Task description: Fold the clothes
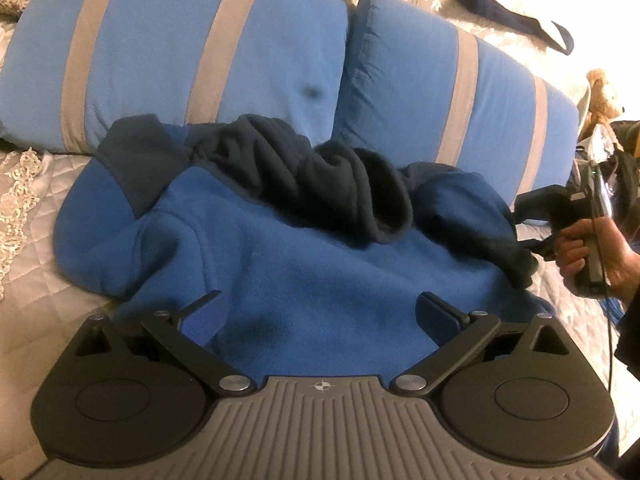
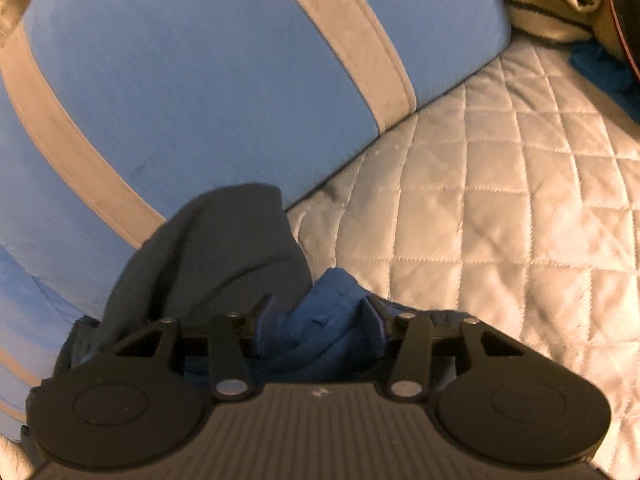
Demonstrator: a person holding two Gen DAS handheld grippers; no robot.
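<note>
A blue fleece hoodie [image 1: 300,264] with a dark navy hood [image 1: 320,184] lies crumpled on the bed, its top against the pillows. My left gripper [image 1: 320,300] hovers open over the hoodie's lower body, with its fingers wide apart and nothing pinched. At the right, a hand [image 1: 588,256] holds my right gripper [image 1: 532,246] at the end of the hoodie's sleeve. In the right wrist view the right gripper [image 2: 320,304] stands partly closed, with bunched blue sleeve fabric [image 2: 320,332] filling the gap from pad to pad. The dark cuff [image 2: 212,248] sticks up just beyond the left finger.
Two blue pillows with beige stripes [image 1: 172,52] [image 1: 452,92] stand behind the hoodie. A pale quilted bed cover [image 2: 500,200] spreads to the right. A dark garment [image 1: 500,8] lies beyond the pillows, a soft toy [image 1: 604,96] sits far right, and striped cloth [image 2: 536,4] lies at the bed's corner.
</note>
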